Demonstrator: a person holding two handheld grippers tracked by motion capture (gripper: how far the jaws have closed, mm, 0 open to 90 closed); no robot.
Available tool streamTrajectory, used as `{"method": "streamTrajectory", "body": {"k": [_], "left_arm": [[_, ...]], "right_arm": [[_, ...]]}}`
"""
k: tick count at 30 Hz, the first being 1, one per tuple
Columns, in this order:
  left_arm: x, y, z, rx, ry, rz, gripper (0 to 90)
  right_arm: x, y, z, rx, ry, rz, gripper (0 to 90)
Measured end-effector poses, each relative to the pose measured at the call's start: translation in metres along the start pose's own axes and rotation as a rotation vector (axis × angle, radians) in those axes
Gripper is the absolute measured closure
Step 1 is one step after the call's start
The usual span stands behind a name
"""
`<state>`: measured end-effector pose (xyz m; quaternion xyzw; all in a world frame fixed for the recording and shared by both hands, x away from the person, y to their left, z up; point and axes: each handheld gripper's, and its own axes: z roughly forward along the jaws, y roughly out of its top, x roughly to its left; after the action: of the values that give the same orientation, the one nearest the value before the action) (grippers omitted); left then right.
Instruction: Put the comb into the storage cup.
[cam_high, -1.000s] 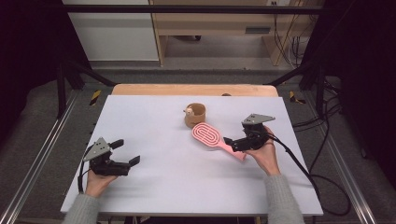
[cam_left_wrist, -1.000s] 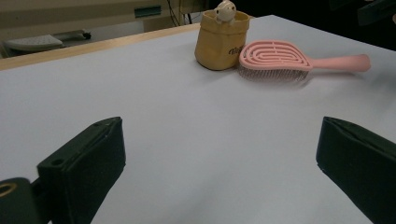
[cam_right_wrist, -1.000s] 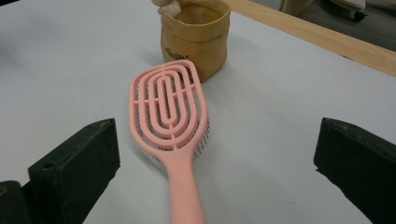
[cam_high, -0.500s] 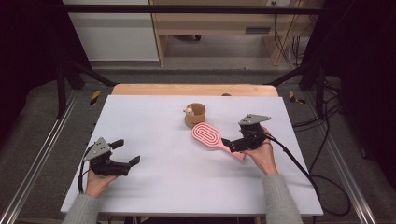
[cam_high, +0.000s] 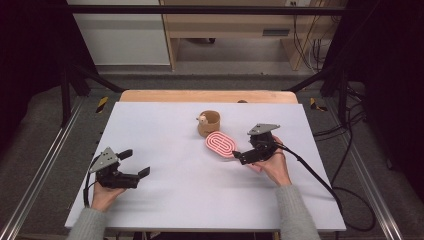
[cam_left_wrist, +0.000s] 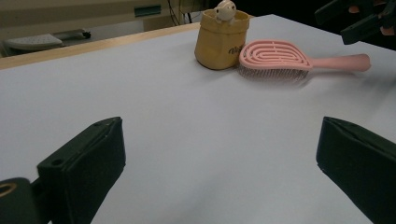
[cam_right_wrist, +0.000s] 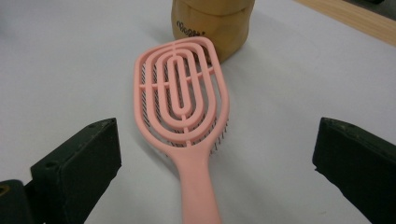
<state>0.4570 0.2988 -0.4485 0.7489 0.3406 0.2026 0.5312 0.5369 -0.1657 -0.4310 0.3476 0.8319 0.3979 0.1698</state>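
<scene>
A pink hairbrush lies bristles down on the white table, its head next to a tan cup that holds a small pale figure. My right gripper is over the brush's handle. In the right gripper view the jaws stand wide open on either side of the handle, and the gripper touches nothing; the brush points at the cup. My left gripper rests open near the front left. In its own view that gripper is empty, with the brush and the cup far ahead.
A wooden strip runs along the table's far edge. The right gripper's cable trails off the right side. Metal rails flank the table. Bare white surface lies between the two grippers.
My right gripper has slid a little left, farther over the brush's handle toward its head. The left gripper and the cup have stayed put.
</scene>
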Motion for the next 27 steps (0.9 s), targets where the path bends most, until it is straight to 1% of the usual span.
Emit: {"method": "streamTrajectory", "body": {"k": [4,17,20,25,27], "left_arm": [[0.000,0.000,0.000,0.001,0.001,0.001,1.2],[0.000,0.000,0.000,0.000,0.002,-0.003,1.1],[0.000,0.000,0.000,0.000,0.002,-0.003,1.2],[0.000,0.000,0.000,0.000,0.001,-0.004,1.2],[0.000,0.000,0.000,0.001,0.001,-0.004,1.1]], "right_arm": [[0.001,-0.002,0.005,0.027,0.002,-0.007,1.7],[0.001,-0.006,0.017,0.073,0.006,-0.016,2.1],[0.001,-0.008,0.019,0.085,0.007,-0.018,3.4],[0.002,-0.010,0.024,0.116,0.015,-0.021,8.3],[0.002,-0.010,0.025,0.126,0.012,-0.025,11.4]]}}
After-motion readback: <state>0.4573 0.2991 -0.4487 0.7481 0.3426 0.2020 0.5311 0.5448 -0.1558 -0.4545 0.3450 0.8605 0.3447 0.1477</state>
